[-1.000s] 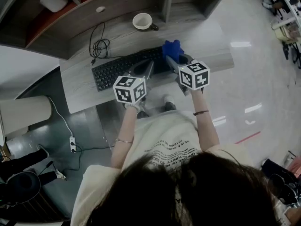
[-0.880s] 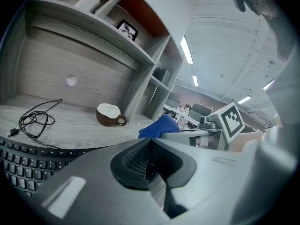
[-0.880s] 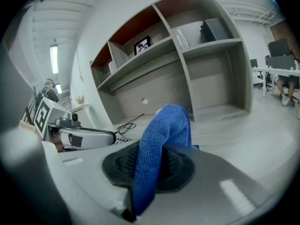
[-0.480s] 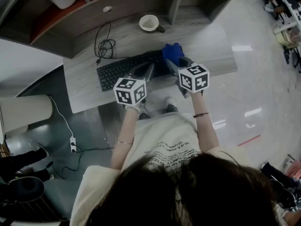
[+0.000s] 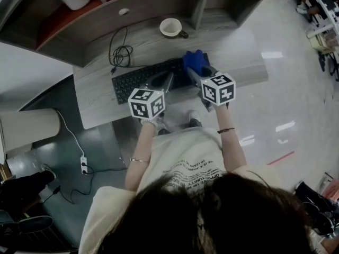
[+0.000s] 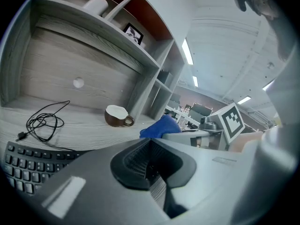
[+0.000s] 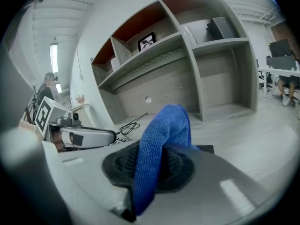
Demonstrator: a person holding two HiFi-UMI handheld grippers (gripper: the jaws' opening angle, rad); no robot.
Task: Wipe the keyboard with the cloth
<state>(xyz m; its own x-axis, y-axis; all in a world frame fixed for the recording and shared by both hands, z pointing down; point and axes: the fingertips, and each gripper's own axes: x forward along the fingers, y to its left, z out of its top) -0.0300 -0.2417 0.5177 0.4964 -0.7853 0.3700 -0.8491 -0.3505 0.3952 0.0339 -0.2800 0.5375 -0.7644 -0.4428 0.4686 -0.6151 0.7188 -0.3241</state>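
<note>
On the grey desk (image 5: 233, 52), seen from the head view, a black keyboard (image 5: 139, 80) lies near the front edge, with a coiled cable (image 5: 121, 52) and a brown cup (image 5: 172, 27) behind it. The left gripper (image 5: 167, 81) hangs over the keyboard, and the right gripper (image 5: 194, 72) holds a blue cloth (image 5: 195, 60) at the keyboard's right end. From the left gripper view, its jaws are closed together with nothing between them. From the right gripper view, the jaws are pinched on the cloth, which sticks up between them.

Head view looks down; gripper views face, seemingly close, the same shelves (image 7: 154, 50).
</note>
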